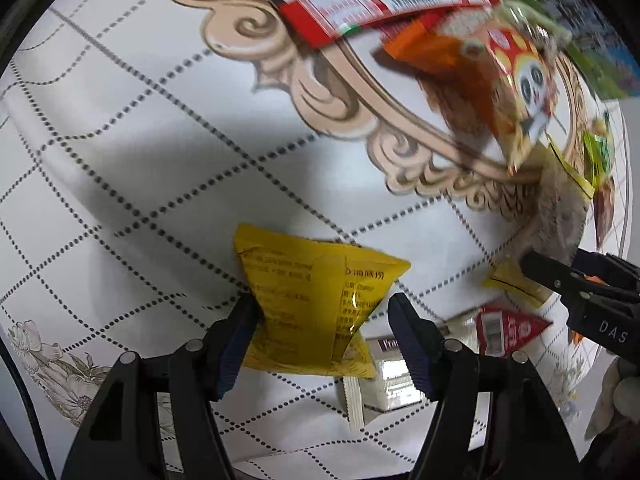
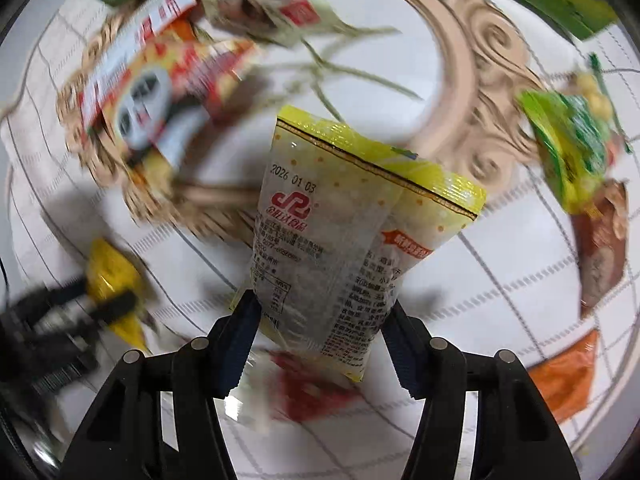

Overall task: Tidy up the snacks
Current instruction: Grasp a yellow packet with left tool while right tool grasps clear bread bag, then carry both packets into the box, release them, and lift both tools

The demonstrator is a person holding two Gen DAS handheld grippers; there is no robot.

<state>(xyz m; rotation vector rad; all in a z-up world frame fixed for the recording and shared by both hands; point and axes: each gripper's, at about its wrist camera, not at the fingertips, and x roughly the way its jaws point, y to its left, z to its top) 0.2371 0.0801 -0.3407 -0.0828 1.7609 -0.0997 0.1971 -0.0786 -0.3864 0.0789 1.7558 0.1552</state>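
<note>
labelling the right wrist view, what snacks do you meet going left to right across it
small yellow packet in the other tongs → red and yellow panda packet → clear and yellow pouch between this camera's own tongs → green packet → brown packet

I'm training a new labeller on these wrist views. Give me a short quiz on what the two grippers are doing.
1. True or false: the right gripper has nothing between its jaws.
2. The snack packet between the left gripper jaws is which colour: A red, B yellow, C green?
3. What date is printed on the pale packet in the right wrist view?

Key: 1 false, the pale packet sits between them; 2 B; 3 2026 01 03.
</note>
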